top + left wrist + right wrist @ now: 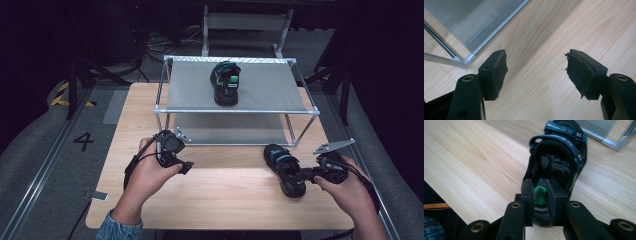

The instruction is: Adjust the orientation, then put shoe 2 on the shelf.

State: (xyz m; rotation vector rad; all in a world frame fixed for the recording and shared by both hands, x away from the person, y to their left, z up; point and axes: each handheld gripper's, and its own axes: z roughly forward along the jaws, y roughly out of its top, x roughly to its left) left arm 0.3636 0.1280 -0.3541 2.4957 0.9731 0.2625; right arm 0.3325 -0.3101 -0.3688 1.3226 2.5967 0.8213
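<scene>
- Right tongs clamped together on the green heel tab of a sandal, one jaw on each side of the tab, pads pressing it
- Sandal lying flat on the tabletop, sole down, at the right front, just in front of the rack's right front leg
- Black with blue straps; toe end pointing away toward the rack, heel toward the right hand
- Right tongs reaching in level from the right, grey plate sticking up above the hand
- Left tongs wide apart, nothing between the jaws, bare wood below
- Worn black pads with frayed edges on both jaws
- Left tongs held in the left hand over the left middle of the tabletop, well apart from the sandal, near the rack's left front leg
- Corner of the rack's lower shelf just beyond the left jaw in the left gripper view
- Second sandal on the rack's upper shelf, near the middle toward the back, black with green and blue, well apart from both hands
- Rack standing on the far half of the tabletop, metal frame with two grey shelves
- Denim sleeve at the left wrist, cables trailing from both hands
</scene>
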